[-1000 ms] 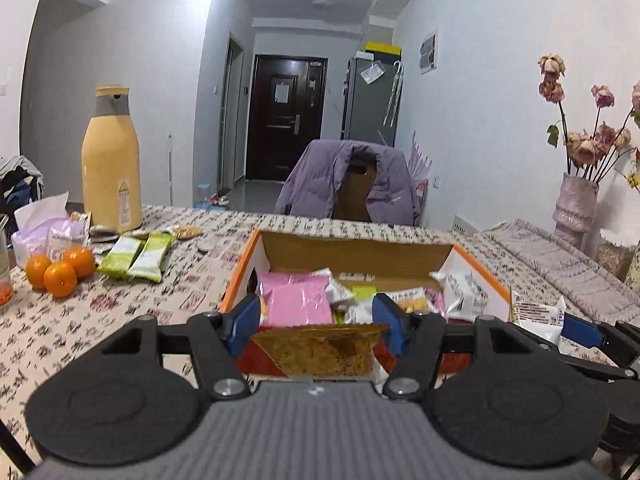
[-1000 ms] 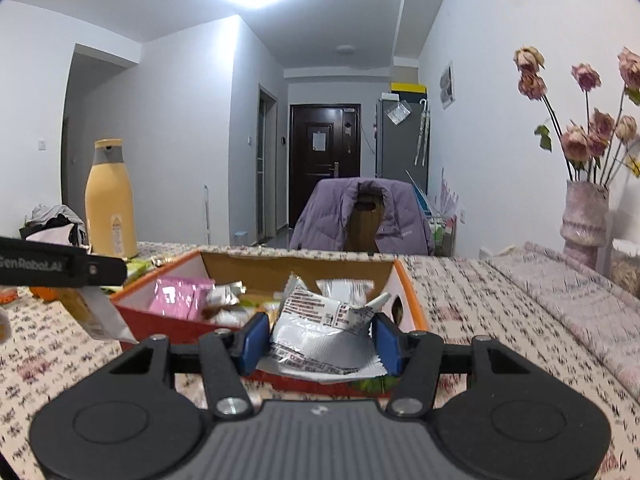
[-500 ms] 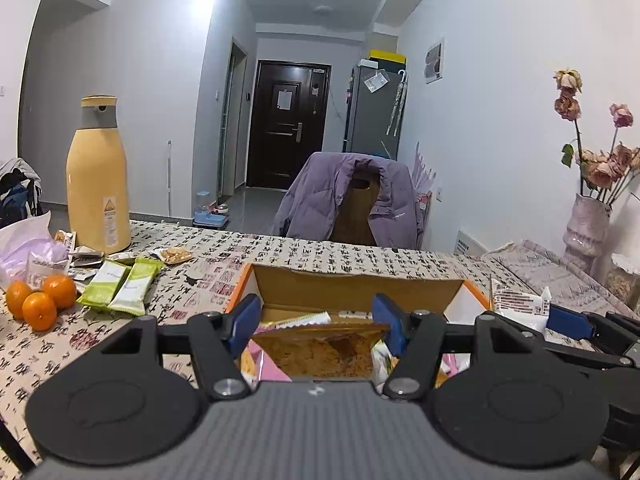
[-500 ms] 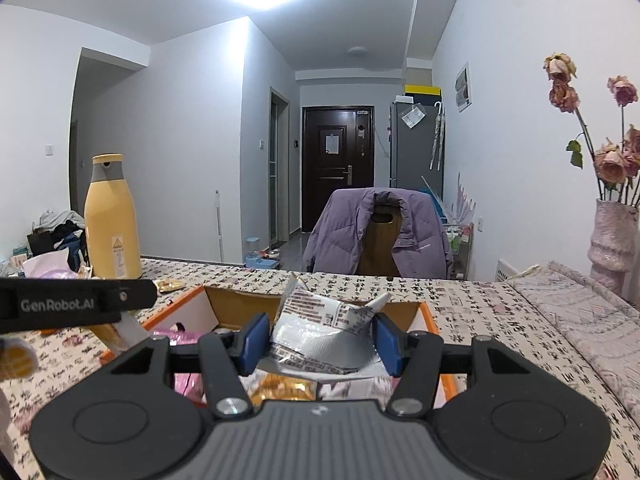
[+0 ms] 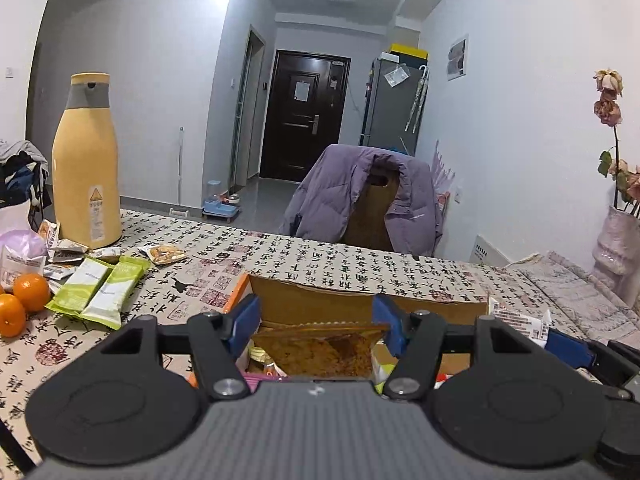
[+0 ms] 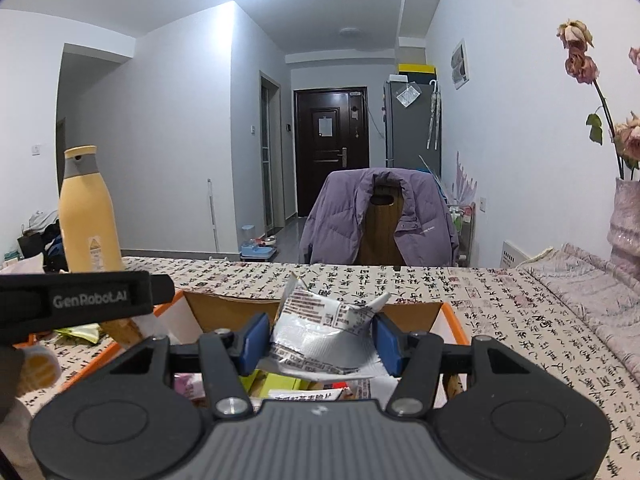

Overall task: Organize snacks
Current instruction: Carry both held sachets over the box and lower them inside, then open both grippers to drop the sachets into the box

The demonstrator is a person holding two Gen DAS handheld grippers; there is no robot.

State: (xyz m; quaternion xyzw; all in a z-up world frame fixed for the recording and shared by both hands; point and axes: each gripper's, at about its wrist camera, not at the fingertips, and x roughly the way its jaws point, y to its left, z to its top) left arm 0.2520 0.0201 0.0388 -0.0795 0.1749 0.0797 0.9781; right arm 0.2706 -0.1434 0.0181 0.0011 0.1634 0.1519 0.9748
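Note:
An orange-edged cardboard box (image 5: 352, 300) with several snack packets stands on the patterned table; it also shows in the right wrist view (image 6: 224, 310). My left gripper (image 5: 318, 326) is shut on a brown-orange snack packet (image 5: 320, 350) above the box. My right gripper (image 6: 320, 338) is shut on a crumpled white-and-silver snack packet (image 6: 324, 340) above the box. The right gripper's blue finger and its packet (image 5: 520, 320) show at the right in the left wrist view. The left gripper's arm (image 6: 80, 300) shows at the left in the right wrist view.
Two green snack bars (image 5: 100, 288), small packets (image 5: 164, 254), oranges (image 5: 20, 304) and a tall yellow bottle (image 5: 86, 168) are on the table's left. A chair with a purple jacket (image 5: 368, 200) stands behind the table. A vase of dried roses (image 6: 624, 216) is at the right.
Both grippers have moved forward and over the box with their packets still held. The box now sits lower and closer in both views.

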